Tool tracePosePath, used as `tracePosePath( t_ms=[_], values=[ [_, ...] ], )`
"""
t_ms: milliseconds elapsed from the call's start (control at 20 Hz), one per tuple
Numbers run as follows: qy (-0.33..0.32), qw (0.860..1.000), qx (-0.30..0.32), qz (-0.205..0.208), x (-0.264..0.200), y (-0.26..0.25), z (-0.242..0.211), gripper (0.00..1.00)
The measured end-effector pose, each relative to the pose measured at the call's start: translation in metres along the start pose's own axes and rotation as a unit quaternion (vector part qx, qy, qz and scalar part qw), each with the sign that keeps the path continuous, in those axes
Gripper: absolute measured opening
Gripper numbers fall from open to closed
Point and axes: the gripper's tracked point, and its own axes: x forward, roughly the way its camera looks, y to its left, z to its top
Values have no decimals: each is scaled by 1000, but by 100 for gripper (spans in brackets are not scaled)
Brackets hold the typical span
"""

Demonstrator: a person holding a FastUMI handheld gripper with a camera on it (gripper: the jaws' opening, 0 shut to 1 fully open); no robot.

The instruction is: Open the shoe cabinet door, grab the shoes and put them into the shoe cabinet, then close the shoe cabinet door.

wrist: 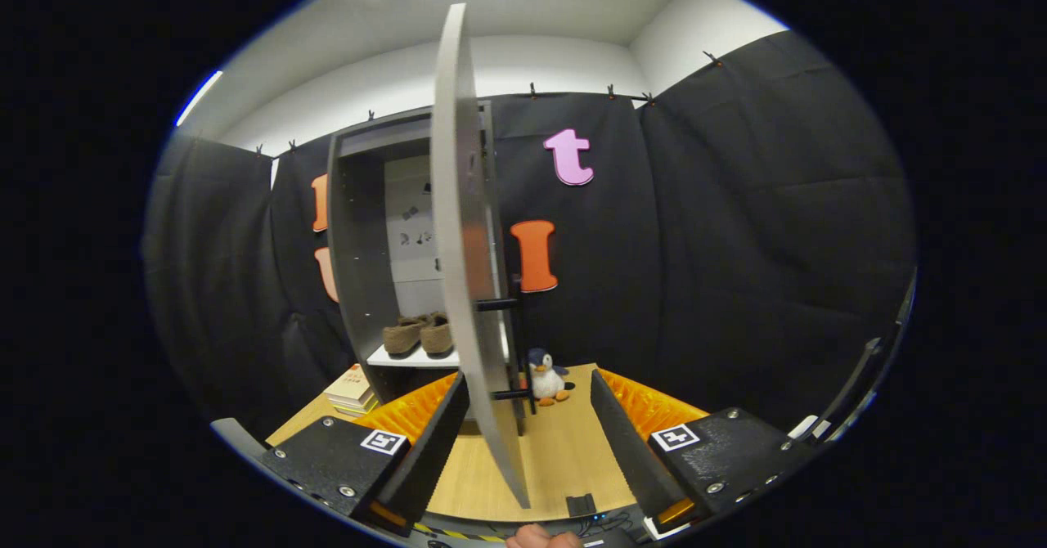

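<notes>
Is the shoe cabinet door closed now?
No, the door stands open edge-on between the open gripper fingers, with shoes on the shelf inside.

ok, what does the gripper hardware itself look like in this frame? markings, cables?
The gripper has two long flat fingers with finely toothed inner edges. Each sits on a black block fixed with silver screws and carrying a square black-and-white fiducial tag. Orange ribbed parts sit behind the fingers. Thin cables run near the base, beside yellow-black striped trim.
</notes>
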Motion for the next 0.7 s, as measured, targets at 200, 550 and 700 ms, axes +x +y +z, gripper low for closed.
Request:
tracePosePath(
  t_ms=[200,550,700],
  values=[
    [3,1000,13,-22,21,-29,1,93],
    [2,999,8,-51,40,-19,1,91],
    [2,997,-4,-78,34,-15,2,91]
  ],
)
